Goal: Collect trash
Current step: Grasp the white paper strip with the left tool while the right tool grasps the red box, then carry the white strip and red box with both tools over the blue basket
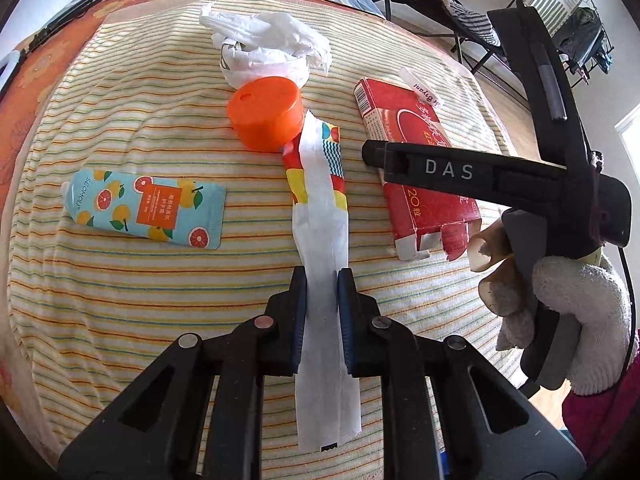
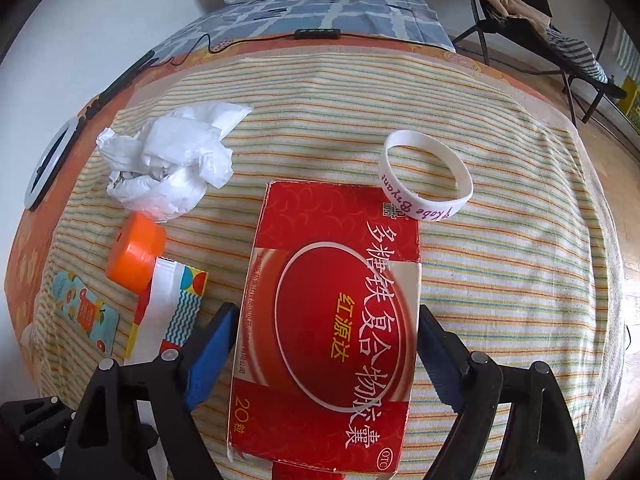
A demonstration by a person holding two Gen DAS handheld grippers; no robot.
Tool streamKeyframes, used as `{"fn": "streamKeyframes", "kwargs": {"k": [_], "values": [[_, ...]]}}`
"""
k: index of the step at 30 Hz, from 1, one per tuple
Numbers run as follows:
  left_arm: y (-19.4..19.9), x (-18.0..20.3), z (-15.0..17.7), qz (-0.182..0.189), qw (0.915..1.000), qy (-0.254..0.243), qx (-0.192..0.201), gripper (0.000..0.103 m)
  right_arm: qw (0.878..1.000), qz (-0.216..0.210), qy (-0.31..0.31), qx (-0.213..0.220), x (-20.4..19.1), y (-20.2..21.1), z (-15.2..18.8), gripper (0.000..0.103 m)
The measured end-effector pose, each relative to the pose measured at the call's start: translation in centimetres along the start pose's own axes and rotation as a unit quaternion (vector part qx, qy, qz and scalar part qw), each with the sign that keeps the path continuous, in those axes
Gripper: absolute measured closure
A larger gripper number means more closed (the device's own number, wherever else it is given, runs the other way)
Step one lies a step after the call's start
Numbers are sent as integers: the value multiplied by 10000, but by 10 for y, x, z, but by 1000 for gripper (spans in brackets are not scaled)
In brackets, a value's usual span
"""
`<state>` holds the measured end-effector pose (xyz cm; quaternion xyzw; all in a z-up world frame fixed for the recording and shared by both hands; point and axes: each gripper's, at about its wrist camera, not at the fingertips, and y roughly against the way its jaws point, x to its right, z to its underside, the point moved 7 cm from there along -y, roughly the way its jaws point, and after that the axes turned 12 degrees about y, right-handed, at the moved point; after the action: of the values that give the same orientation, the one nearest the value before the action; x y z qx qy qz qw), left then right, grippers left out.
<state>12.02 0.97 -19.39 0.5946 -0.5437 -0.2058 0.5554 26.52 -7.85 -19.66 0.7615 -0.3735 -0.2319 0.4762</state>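
Nothing looks collected yet: left gripper (image 1: 322, 280) pinches the wrapper (image 1: 320, 216), right gripper (image 2: 326, 328) spread around the box (image 2: 328, 320); bag (image 1: 272, 48), cap (image 1: 266, 114), sachet (image 1: 144, 208) ahead

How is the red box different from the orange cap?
The red box is flat, rectangular and printed with writing; the orange cap is round, plain and much smaller. The box lies between the right gripper's open fingers, while nothing grips the cap. The cap touches the colourful wrapper; the box lies apart from it. Both rest on the striped cloth.
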Motion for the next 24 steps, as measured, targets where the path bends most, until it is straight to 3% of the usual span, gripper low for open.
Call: {"fn": "streamKeyframes", "kwargs": {"k": [12,18,24], "values": [[24,-8,15,-32,9998,-145,112,93,9967,-775,168,153,-20,36,42,17],[37,-13,29,-47,9996,-213,183,93,9959,-863,95,235,-22,52,68,17],[54,-15,44,13,9994,-258,230,93,9970,-630,241,377,-26,72,87,17]]}}
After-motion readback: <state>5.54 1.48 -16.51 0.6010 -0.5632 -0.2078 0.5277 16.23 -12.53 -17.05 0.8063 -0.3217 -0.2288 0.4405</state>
